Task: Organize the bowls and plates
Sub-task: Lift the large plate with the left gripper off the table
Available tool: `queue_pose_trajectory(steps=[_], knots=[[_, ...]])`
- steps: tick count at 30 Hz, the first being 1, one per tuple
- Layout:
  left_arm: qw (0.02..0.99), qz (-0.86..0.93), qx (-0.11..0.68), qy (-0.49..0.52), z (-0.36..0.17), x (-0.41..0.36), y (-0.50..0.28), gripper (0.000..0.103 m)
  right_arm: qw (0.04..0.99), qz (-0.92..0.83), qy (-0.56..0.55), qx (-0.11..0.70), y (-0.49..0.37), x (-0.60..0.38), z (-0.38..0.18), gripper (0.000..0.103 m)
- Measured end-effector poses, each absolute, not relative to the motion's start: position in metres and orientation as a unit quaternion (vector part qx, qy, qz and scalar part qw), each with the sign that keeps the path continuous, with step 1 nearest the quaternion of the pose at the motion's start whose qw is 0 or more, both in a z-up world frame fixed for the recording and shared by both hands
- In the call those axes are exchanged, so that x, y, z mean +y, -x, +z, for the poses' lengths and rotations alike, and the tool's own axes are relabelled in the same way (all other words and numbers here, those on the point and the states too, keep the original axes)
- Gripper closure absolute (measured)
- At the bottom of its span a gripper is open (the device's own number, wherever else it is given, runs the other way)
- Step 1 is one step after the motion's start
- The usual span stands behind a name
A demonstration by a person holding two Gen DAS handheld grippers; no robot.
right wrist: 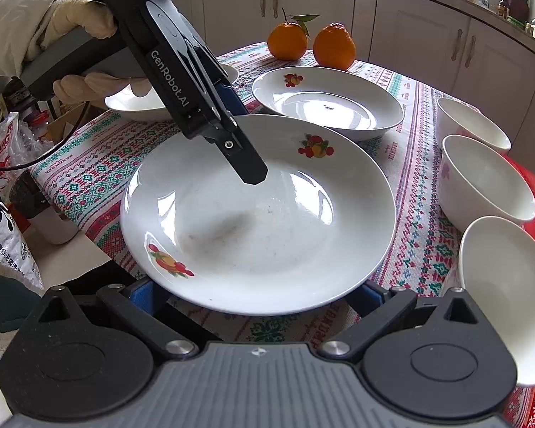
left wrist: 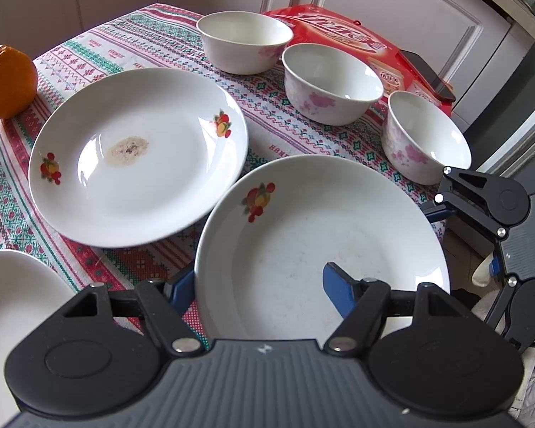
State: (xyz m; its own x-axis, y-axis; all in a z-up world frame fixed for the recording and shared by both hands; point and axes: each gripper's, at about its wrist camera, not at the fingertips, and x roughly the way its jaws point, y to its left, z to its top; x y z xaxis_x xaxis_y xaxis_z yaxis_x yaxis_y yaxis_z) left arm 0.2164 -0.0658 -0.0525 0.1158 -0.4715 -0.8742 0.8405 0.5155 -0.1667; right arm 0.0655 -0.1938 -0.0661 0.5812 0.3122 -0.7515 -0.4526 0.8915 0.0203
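The worktop (right wrist: 421, 164) is covered by a cross-stitch patterned cloth in red, green and white. On it lie three white plates with fruit motifs (right wrist: 256, 214) (right wrist: 328, 103) (right wrist: 135, 103), three white bowls with pink flowers (left wrist: 244, 41) (left wrist: 333, 83) (left wrist: 424, 135), two oranges (right wrist: 288, 41) (right wrist: 334, 46) at the far edge, and a red box (left wrist: 339, 35) behind the bowls.

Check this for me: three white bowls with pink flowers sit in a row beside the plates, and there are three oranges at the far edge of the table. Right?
Not quite. The right wrist view shows two oranges, not three. The three bowls with pink flowers do sit in a row beside the plates.
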Motion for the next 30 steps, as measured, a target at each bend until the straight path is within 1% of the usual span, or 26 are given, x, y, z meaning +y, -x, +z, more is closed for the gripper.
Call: queue_pose_trajectory(steps=[18, 30], knots=[[0.738, -0.443, 0.476, -0.179, -0.038, -0.05, -0.212, 0.032, 0.884, 0.231, 0.109, 0.393, -0.067, -0.188, -0.052, 0.0], [0.769, -0.415, 0.462, -0.15, -0.013, -0.014, -0.225, 0.032, 0.876, 0.267, 0.134, 0.379, -0.097, -0.168, -0.031, 0.0]])
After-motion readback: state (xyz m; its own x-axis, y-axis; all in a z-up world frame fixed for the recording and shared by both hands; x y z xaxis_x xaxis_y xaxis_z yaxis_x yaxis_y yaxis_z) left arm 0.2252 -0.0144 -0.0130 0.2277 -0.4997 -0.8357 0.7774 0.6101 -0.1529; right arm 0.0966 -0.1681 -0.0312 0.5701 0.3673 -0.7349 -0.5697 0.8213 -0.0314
